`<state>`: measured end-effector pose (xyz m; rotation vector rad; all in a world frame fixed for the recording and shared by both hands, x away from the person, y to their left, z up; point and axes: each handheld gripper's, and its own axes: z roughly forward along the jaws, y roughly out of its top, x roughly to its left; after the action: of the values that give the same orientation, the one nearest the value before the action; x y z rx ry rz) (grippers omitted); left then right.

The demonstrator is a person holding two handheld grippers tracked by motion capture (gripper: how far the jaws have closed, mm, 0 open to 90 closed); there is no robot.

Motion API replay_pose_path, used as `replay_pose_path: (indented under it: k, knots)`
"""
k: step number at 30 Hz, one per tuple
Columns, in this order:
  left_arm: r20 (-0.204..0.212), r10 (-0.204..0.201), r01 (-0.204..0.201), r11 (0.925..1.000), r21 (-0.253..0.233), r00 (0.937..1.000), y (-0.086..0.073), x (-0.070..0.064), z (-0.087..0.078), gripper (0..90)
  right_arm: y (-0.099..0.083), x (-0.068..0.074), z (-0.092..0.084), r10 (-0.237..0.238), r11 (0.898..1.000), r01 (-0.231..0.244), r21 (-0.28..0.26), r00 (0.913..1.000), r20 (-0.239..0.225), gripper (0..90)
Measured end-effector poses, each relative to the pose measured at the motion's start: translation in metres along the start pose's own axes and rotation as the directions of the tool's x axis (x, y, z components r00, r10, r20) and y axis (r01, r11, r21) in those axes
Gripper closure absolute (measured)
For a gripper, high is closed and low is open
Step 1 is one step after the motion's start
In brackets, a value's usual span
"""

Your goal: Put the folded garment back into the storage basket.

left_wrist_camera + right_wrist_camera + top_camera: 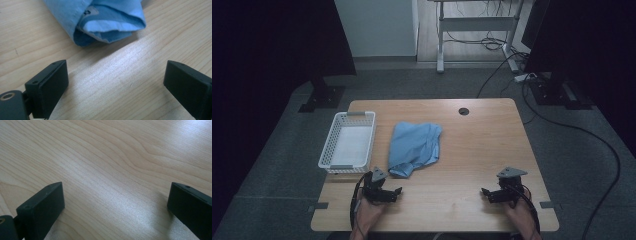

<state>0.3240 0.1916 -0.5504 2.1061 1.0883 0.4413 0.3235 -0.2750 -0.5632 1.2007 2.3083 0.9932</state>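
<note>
Left hand-held gripper point(398, 190) rested low over the near edge of the desk point(477, 150), jaws spread wide with nothing between them. In the left gripper view the folded end of the blue cloth point(100, 22) lay just ahead of the jaws, apart from them, bare wood between. Right hand-held gripper point(484, 191) sat at the near right of the desk, jaws likewise released and empty, well apart from the cloth.

Blue cloth point(414, 146) lay loosely folded left of centre, its near end pointing toward the left gripper. White plastic basket point(346, 141) stood just beside it on the left, not touching; nothing could be seen inside.

Judgement: cloth appeared folded but not yet grasped or put away. If the basket is its destination, the pick-up and placement both remained.
</note>
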Motion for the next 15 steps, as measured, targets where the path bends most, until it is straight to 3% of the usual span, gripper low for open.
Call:
replay_pose_path:
  k: [6,15]
  knots:
    - [0.006,-0.022,0.022,0.9998,-0.001,0.9997,0.008,0.001,-0.002,1.3,0.0,0.0,0.0,0.0,1.0,0.0,0.0,1.0,0.0,0.8]
    - [0.01,-0.014,0.014,0.9998,-0.015,0.9999,0.029,0.002,-0.007,0.0,0.0,0.0,0.0,0.002,1.0,-0.002,0.001,1.0,0.001,0.8]
